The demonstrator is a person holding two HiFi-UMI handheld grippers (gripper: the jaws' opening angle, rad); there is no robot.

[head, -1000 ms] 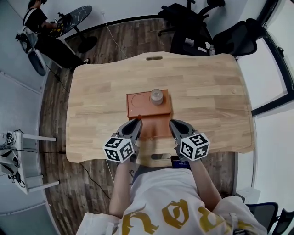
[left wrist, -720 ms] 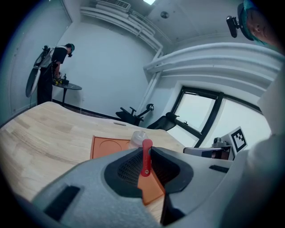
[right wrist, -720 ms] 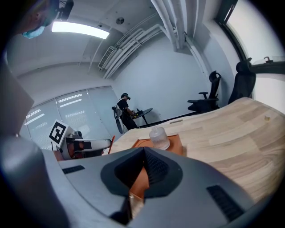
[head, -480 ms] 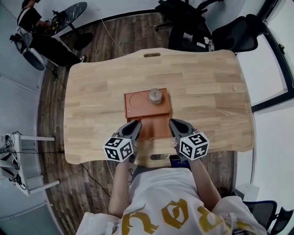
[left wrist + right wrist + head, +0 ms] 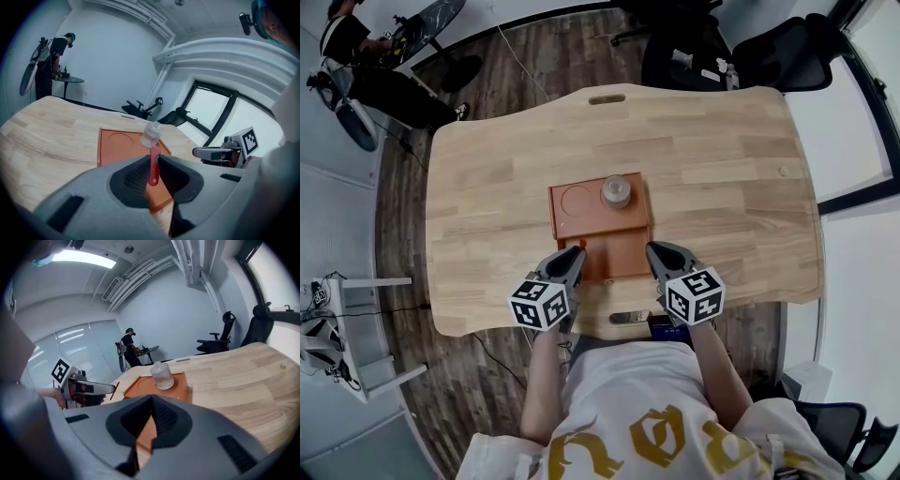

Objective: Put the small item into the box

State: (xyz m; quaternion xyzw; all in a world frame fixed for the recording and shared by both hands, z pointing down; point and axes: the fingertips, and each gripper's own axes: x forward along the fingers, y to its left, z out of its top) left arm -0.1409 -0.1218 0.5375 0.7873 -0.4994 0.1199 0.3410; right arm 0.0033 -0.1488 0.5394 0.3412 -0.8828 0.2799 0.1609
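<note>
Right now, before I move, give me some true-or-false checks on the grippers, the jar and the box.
1. The left gripper is shut on the red item. True.
2. The right gripper holds the jar. False: it is shut and empty.
3. The jar stands on the far right part of the box. True.
4. The red item lies in the box. False: it is clamped in the left gripper, short of the box.

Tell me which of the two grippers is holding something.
The left gripper: its jaws are shut on a small red item. The right gripper has its jaws shut with nothing between them.
</note>
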